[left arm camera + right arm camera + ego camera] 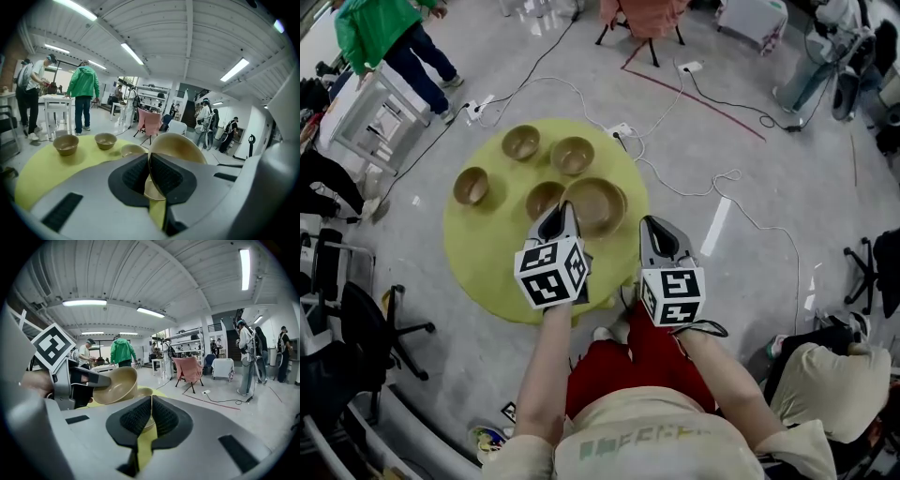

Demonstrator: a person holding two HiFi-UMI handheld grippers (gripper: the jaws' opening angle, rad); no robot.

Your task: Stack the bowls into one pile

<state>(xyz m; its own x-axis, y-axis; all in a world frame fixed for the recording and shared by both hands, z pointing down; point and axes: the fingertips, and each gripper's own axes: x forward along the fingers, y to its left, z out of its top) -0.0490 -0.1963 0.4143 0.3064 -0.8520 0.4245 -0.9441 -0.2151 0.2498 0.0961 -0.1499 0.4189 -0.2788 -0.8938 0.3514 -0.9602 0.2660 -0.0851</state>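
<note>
Bowl (598,208) is hanging tilted at mid-frame, fingers of the left gripper (565,214) pinching its rim; right gripper (654,227) is idling closed, empty. Thin pinch is risking a slip onto the table (487,253).

In the head view, part of the yellow table (478,253) is covered by the left gripper (565,210). In the left gripper view, the lower rim of the bowl (180,145) is hidden by the jaws.

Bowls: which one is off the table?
The bowl gripped at its rim by the left hand-held gripper, tilted; the other four rest upright on the yellow table.
</note>
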